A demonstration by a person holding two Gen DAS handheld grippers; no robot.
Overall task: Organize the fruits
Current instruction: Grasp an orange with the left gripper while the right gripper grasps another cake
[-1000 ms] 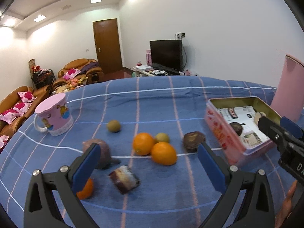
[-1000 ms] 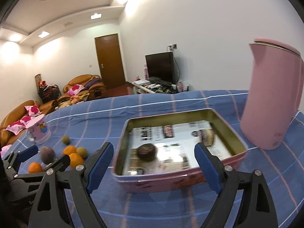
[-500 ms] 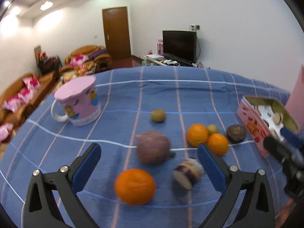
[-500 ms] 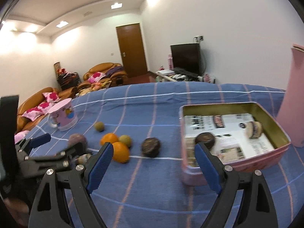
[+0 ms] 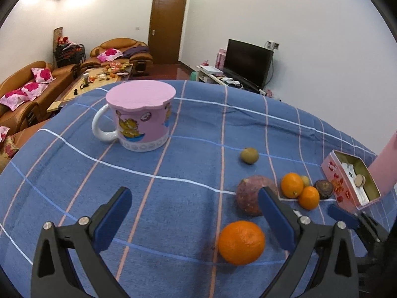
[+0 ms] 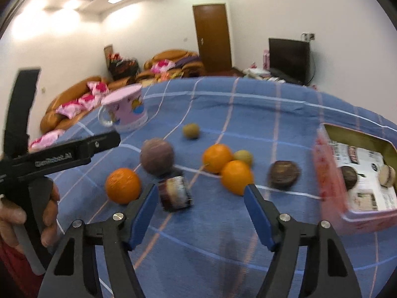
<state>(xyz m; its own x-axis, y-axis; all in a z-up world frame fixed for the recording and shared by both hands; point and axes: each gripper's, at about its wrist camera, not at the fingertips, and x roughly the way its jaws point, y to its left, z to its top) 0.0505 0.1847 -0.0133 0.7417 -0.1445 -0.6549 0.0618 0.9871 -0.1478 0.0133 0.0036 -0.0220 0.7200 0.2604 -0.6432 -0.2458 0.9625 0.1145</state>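
Fruit lies loose on the blue checked cloth. In the left wrist view an orange (image 5: 241,242) lies just inside my right finger, with a purple-brown round fruit (image 5: 250,195) behind it, two more oranges (image 5: 292,185), a small green fruit (image 5: 249,155) and a dark fruit (image 5: 323,188). My left gripper (image 5: 192,219) is open and empty. My right gripper (image 6: 201,213) is open and empty above the cloth, near a small wrapped item (image 6: 175,193), the oranges (image 6: 237,176) and the purple fruit (image 6: 156,156). The pink tin (image 6: 330,181) stands at right.
A pink lidded mug (image 5: 140,119) stands at the far left of the table. The tin (image 5: 335,173) holds a paper sheet, a dark fruit (image 6: 348,176) and a round biscuit (image 6: 387,171). A pink kettle (image 5: 387,164) stands beyond it. The left gripper's body (image 6: 62,156) crosses the right wrist view.
Both grippers have swung left. The mug now fills the left wrist view's middle and the tin has slid to the right edge of both views. Both stay open.
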